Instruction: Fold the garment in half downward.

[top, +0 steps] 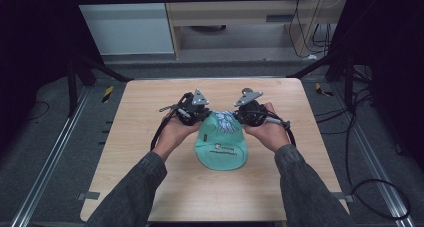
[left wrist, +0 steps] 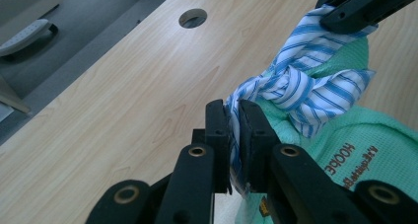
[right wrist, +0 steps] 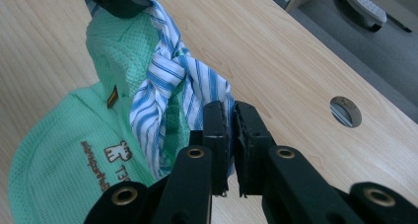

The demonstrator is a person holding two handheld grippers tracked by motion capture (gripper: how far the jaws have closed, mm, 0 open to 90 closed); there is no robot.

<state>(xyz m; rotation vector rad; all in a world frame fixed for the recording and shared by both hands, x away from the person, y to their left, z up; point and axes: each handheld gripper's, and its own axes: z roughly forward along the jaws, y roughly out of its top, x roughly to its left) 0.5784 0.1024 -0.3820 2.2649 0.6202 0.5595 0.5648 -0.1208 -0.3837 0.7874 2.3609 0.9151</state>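
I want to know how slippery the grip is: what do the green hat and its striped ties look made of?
The mint-green waffle-textured hat looks like soft cotton knit, matte, with a gridded weave. The blue-and-white striped fabric ties look like thin, smooth woven cloth, probably cotton, creased at the knot. Both tongs pinch a tie end.

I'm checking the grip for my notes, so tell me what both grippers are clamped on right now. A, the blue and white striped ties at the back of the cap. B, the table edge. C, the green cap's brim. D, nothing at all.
A: the left gripper and the right gripper each pinch an end of the knotted striped ties on the green cap.
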